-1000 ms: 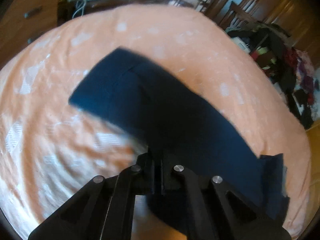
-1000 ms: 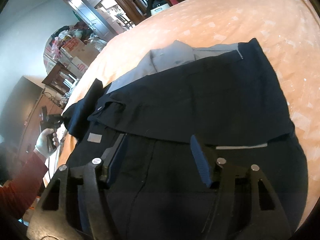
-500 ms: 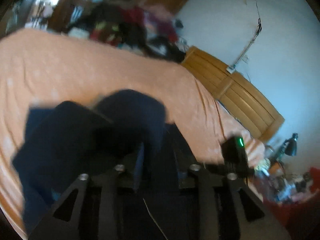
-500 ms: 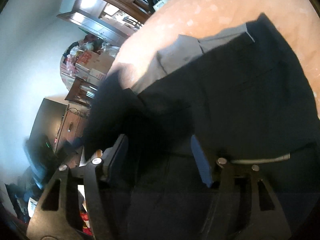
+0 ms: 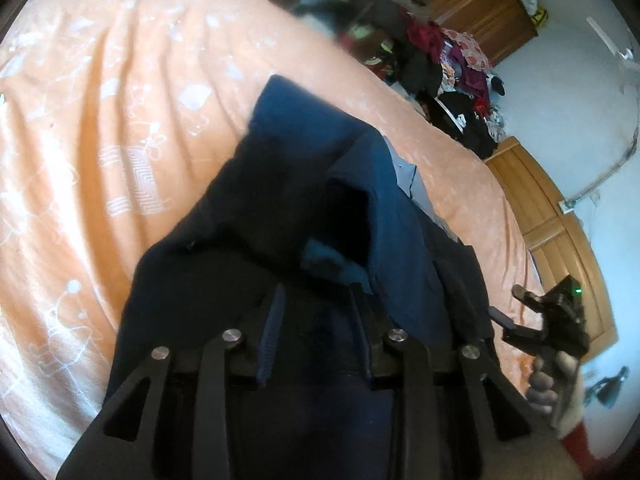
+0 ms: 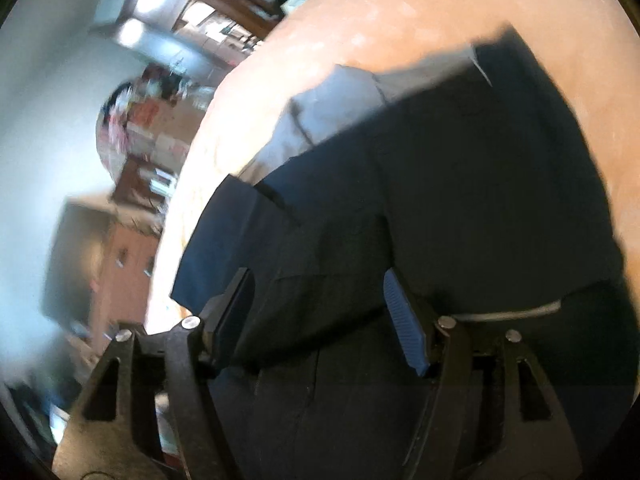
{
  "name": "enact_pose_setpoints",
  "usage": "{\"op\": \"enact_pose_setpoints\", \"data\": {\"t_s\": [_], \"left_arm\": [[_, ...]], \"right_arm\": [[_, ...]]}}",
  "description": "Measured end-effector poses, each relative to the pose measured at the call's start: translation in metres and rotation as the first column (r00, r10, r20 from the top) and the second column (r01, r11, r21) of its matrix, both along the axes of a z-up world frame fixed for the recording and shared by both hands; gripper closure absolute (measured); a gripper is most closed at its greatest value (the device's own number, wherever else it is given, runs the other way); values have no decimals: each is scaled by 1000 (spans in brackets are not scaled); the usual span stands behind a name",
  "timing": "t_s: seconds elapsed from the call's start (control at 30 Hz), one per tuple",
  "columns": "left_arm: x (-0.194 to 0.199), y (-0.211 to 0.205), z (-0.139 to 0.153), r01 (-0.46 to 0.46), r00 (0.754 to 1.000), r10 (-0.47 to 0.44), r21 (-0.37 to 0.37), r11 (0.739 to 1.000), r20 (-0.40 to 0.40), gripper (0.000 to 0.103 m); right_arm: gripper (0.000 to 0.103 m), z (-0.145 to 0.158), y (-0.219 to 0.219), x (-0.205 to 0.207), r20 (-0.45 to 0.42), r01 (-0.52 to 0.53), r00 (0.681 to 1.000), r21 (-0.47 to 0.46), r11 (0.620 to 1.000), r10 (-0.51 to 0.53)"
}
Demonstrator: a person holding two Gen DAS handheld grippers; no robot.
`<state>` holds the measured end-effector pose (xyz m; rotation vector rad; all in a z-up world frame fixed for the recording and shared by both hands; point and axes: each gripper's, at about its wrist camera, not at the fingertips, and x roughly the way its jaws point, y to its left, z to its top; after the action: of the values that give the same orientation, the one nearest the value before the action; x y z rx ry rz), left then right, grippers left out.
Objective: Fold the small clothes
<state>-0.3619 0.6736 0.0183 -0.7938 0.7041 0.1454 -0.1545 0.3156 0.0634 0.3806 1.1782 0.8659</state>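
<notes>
The dark garment [image 5: 288, 216] hides the left gripper's fingers' [image 5: 272, 332] tips, and its lower part runs off the frame's bottom edge. In the right wrist view, the room [image 6: 132, 128] beyond the bed's [image 6: 400, 12] far-left edge is smeared with blur.

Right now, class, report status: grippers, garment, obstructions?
Left gripper open. Right gripper open. Navy garment on orange bedspread, part folded. No obstructions seen.

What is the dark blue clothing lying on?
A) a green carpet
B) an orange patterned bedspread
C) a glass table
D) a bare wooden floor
B: the dark blue clothing lies on an orange bedspread with a pale white pattern, which shows around it in both wrist views.
</notes>
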Motion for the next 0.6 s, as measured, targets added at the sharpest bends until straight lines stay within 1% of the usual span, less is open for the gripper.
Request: {"op": "enact_pose_setpoints", "data": {"t_s": [0.03, 0.07, 0.13, 0.17, 0.23, 0.27, 0.3, 0.33, 0.37, 0.4, 0.43, 0.47, 0.53, 0.57, 0.6], "left_arm": [[1, -2, -2, 0, 1000, 0, -1, 1000, 3, 70], [-2, 1, -1, 0, 1000, 0, -5, 1000, 4, 70], [-6, 1, 1, 0, 1000, 0, -8, 1000, 6, 70], [-9, -1, -1, 1, 1000, -1, -8, 1000, 6, 70], [-11, 2, -2, 2, 1000, -2, -15, 1000, 7, 70], [-11, 3, -4, 1, 1000, -1, -19, 1000, 7, 70], [-10, 4, -6, 1, 1000, -1, -23, 1000, 5, 69], [-9, 3, -6, 1, 1000, -1, -25, 1000, 5, 69], [-9, 3, -6, 0, 1000, 0, -27, 1000, 5, 69], [-9, 3, -6, 0, 1000, 0, -27, 1000, 6, 69], [-9, 3, -6, 0, 1000, 0, -29, 1000, 8, 69], [-11, 5, -6, 0, 1000, 0, -30, 1000, 9, 69], [-11, 6, -6, -1, 1000, 1, -38, 999, 13, 69], [-12, 7, -7, 0, 1000, 1, -42, 999, 15, 69], [-13, 7, -8, 0, 1000, 1, -49, 999, 20, 69]], "right_arm": [[36, 6, 7, 0, 32, -23, 999, -28, 999, 24], [36, 11, 17, 1, 46, -51, 998, -52, 997, 54], [37, 16, 36, 0, 67, -84, 994, -69, 994, 89], [37, 23, 52, -7, 104, -129, 985, -65, 990, 135], [37, 34, 88, -28, 180, -261, 948, -35, 965, 263], [38, 32, 114, -41, 211, -318, 922, -68, 946, 325], [38, 26, 132, -47, 217, -343, 907, -119, 932, 362], [41, 13, 154, -54, 220, -363, 886, -218, 906, 408], [43, 1, 166, -57, 208, -358, 880, -300, 884, 427], [46, -14, 173, -59, 173, -344, 883, -393, 853, 436], [55, -27, 171, -60, 135, -330, 891, -464, 822, 434], [61, -28, 163, -64, 129, -318, 895, -488, 813, 427], [61, -21, 133, -78, 136, -282, 899, -547, 788, 416], [61, -17, 107, -87, 134, -250, 911, -575, 779, 391], [61, -15, 87, -92, 130, -226, 922, -583, 781, 364]]}}
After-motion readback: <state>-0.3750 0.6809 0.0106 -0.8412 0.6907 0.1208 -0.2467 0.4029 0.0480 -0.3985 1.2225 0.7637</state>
